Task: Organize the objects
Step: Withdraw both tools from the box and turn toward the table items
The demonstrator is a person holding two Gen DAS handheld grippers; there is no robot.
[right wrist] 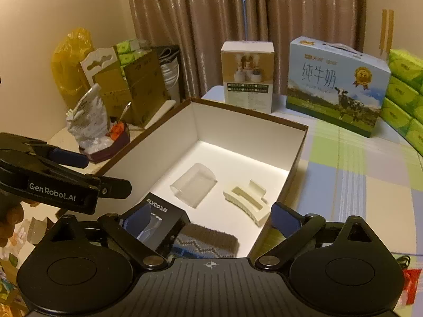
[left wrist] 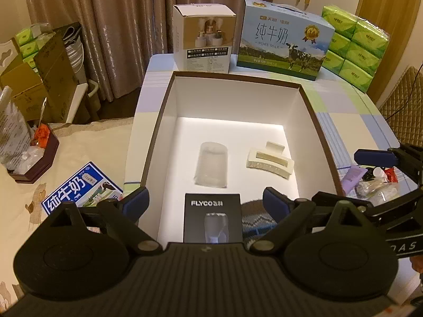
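Observation:
An open white box with a brown rim [left wrist: 169, 97] [right wrist: 298, 153] stands on the table. Inside lie a clear plastic case [left wrist: 212, 165] [right wrist: 194, 183], a cream hair claw [left wrist: 269, 162] [right wrist: 248, 202], a black FLYCO box [left wrist: 212, 218] [right wrist: 162, 223] and a brown knitted item [left wrist: 253, 222] [right wrist: 208, 241]. My left gripper [left wrist: 205, 206] is open and empty above the box's near edge. My right gripper [right wrist: 211, 220] is open and empty, also over the near end; it shows at the right of the left wrist view [left wrist: 375, 157].
A small white carton [left wrist: 203, 39] [right wrist: 248, 75], a milk case [left wrist: 284, 39] [right wrist: 335, 84] and green tissue packs [left wrist: 354, 45] [right wrist: 404, 97] stand behind the box. A flat milk carton [left wrist: 79, 187] and a dark tray of clutter [left wrist: 34, 158] [right wrist: 105, 142] lie left. Small items [left wrist: 370, 182] lie right.

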